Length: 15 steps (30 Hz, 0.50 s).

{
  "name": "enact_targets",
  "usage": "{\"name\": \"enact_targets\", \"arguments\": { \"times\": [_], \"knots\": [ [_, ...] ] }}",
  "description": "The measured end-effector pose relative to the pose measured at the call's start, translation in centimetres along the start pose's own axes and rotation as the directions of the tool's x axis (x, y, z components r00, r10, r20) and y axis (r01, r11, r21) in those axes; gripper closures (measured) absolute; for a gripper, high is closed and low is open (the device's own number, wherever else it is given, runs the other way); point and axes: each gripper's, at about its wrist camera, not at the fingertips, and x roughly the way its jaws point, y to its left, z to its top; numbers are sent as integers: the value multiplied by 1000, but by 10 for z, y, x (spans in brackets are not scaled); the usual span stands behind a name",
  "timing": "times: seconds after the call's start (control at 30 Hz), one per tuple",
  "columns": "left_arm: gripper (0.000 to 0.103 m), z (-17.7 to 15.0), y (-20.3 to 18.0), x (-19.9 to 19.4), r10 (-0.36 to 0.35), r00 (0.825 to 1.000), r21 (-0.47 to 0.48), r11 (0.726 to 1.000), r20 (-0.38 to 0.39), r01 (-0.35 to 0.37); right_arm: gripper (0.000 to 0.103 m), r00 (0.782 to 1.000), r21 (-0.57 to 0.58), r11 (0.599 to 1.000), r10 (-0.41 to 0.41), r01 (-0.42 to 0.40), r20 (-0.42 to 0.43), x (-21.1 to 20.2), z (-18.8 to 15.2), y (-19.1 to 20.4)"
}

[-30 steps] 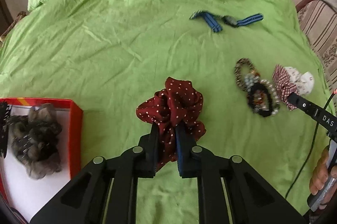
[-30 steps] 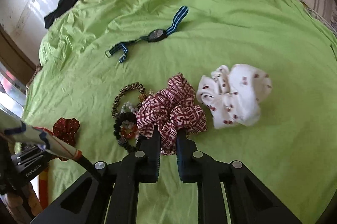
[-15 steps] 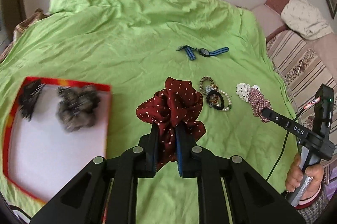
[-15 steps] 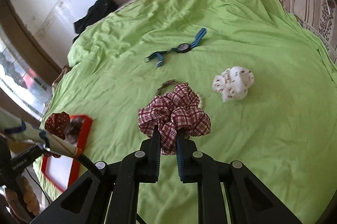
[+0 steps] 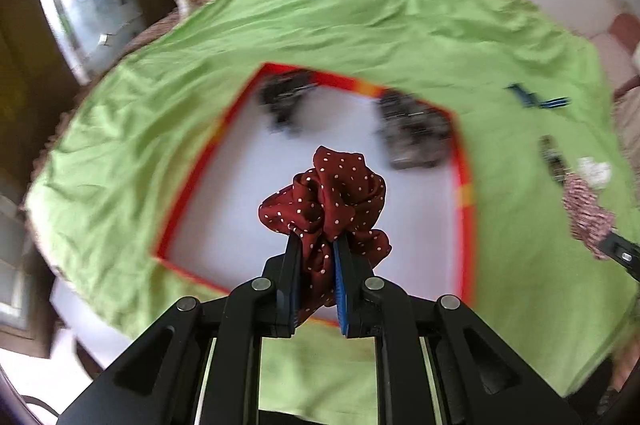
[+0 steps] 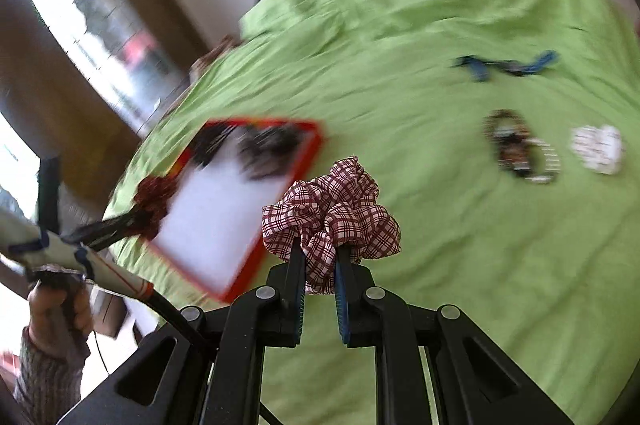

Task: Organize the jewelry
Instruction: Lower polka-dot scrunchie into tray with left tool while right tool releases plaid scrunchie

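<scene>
Across the whole bed a green sheet (image 5: 360,25) serves as the work surface, and on it lies a red-rimmed tray (image 5: 464,185) with a white floor, the collecting place judging by the two dark hair pieces (image 5: 412,133) already at its far end. Over the tray's bare middle hangs the polka-dot scrunchie (image 5: 328,197), clamped in the left gripper (image 5: 318,257), well placed for a drop. Beside the tray's near corner, the right gripper (image 6: 320,265) pinches the plaid scrunchie (image 6: 332,213) above the sheet, not yet over the tray. Left on the sheet, well apart, are a striped watch (image 6: 508,65), a cluster of bracelets (image 6: 516,149) and a white scrunchie (image 6: 598,149). Nothing blocks the tray.
</scene>
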Motion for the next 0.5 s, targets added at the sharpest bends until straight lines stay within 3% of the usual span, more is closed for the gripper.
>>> {"name": "enact_targets", "arguments": {
  "times": [0.13,0.33,0.5],
  "knots": [
    [90,-4,30,23,100,995,2,995,-17,-100,89,996,-65,996,51,-56,-78,41,-8,48],
    [88,-4,64,47,96,994,-59,993,-54,-99,89,986,-149,986,45,-69,-162,94,-15,94],
    [84,-6,74,54,46,997,-100,994,-57,-52,88,977,-195,979,12,-54,-212,126,-24,111]
  ]
}}
